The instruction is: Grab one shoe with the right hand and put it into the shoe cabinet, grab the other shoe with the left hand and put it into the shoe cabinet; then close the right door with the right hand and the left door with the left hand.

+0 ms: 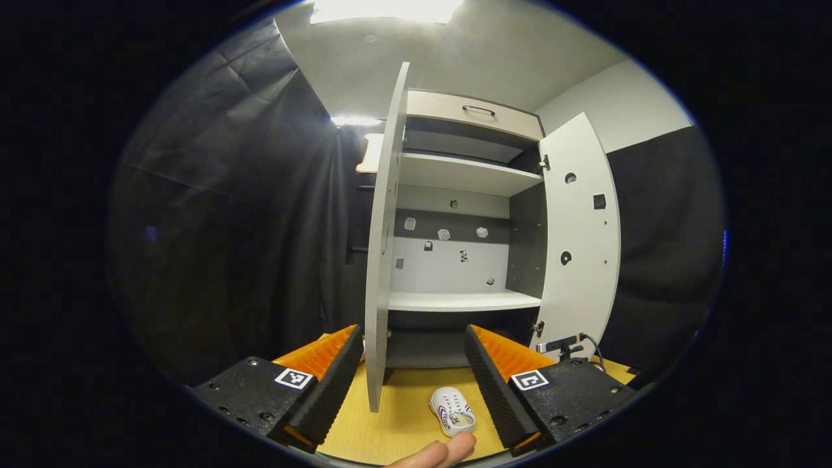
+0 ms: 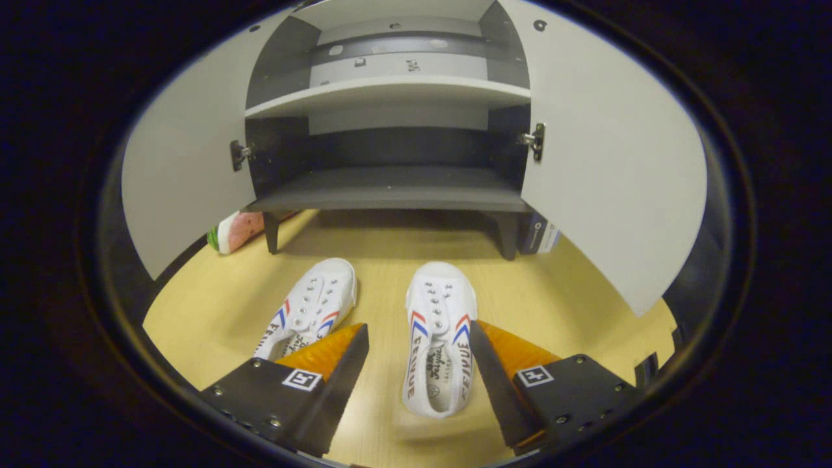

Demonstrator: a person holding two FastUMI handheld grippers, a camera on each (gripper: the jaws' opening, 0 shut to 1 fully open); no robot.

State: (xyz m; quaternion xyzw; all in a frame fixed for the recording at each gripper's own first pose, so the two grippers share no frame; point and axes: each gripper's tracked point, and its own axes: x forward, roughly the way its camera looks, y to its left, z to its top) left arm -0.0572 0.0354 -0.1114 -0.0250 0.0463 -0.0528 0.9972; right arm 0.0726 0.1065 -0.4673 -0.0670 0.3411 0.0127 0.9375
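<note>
While the right tool point(image 2: 416, 344) hung spread over one shoe point(image 2: 437, 338), it looked light, soft canvas; best pinched across its sidewalls.

The left gripper point(image 1: 413, 335) has 2 long wedge-shaped fingers point(image 1: 338, 374) with ribbed inner faces, each rising from a flat black block point(image 1: 250, 393) studded with small round screws. A square white tag with a black pattern point(image 1: 293, 378) sits on top of each block. The tip of 1 bare finger point(image 1: 448, 450) of the person shows at the lower edge. The right gripper point(image 2: 419, 331) is built alike: 2 ribbed wedge fingers point(image 2: 487, 377), black screw-dotted blocks point(image 2: 575, 393), and a square black-and-white tag point(image 2: 534, 376) on each.
</note>
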